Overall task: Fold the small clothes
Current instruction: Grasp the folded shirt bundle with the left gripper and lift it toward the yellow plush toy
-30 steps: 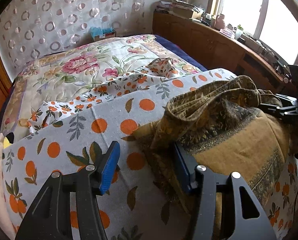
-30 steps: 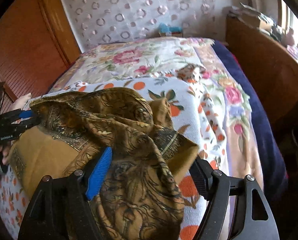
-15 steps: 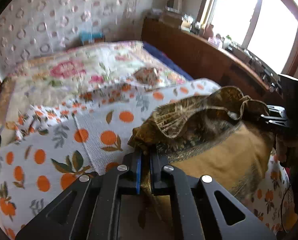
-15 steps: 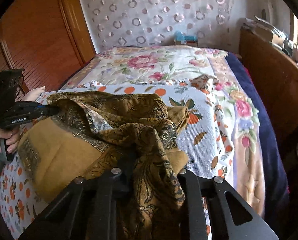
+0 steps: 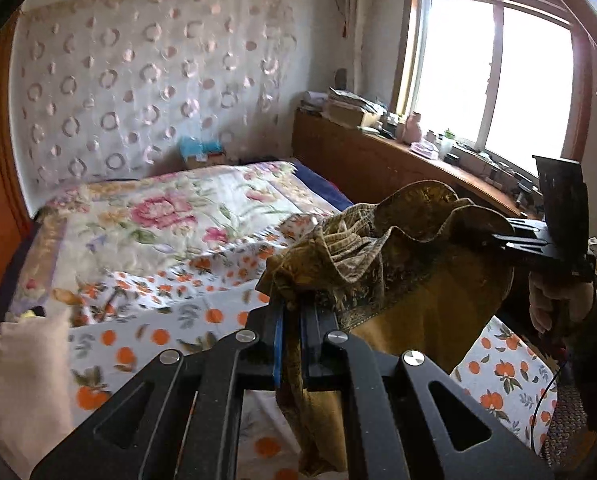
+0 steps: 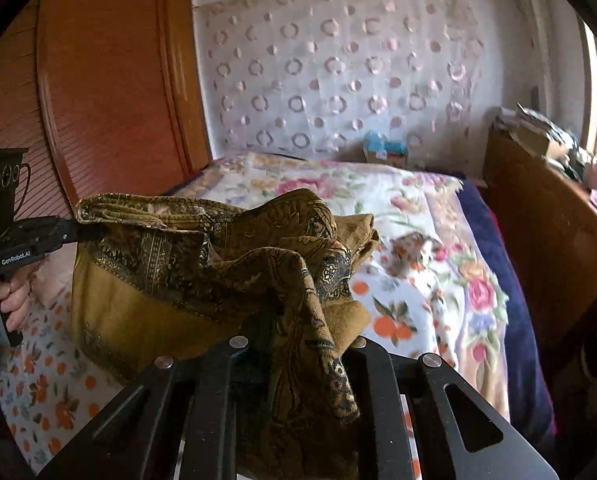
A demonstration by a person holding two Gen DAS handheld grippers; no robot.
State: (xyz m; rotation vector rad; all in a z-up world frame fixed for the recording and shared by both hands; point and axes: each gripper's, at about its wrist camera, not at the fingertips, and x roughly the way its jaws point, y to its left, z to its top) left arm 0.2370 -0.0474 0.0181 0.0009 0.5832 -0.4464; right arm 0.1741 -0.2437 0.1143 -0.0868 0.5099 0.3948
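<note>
A brown-gold patterned garment (image 5: 418, 280) hangs stretched between both grippers above the orange-print sheet (image 5: 158, 320). In the left wrist view my left gripper (image 5: 294, 312) is shut on one bunched corner, which trails down between its blue pads. The right gripper (image 5: 494, 240) pinches the far corner at the right. In the right wrist view the garment (image 6: 158, 280) drapes over my right gripper (image 6: 298, 320); its jaws are closing with a thick fold pressed between them. The left gripper (image 6: 78, 232) holds the far corner at the left.
A floral quilt (image 5: 158, 208) covers the far half of the bed, with a small folded cloth (image 6: 412, 248) lying on it. A cluttered wooden cabinet (image 5: 378, 160) runs under the window at the right. A wooden wardrobe (image 6: 110, 80) stands at the left.
Both grippers went from open around the garment's corners to shut on them. They then rose, and the garment lifted off the sheet and now hangs between them.
</note>
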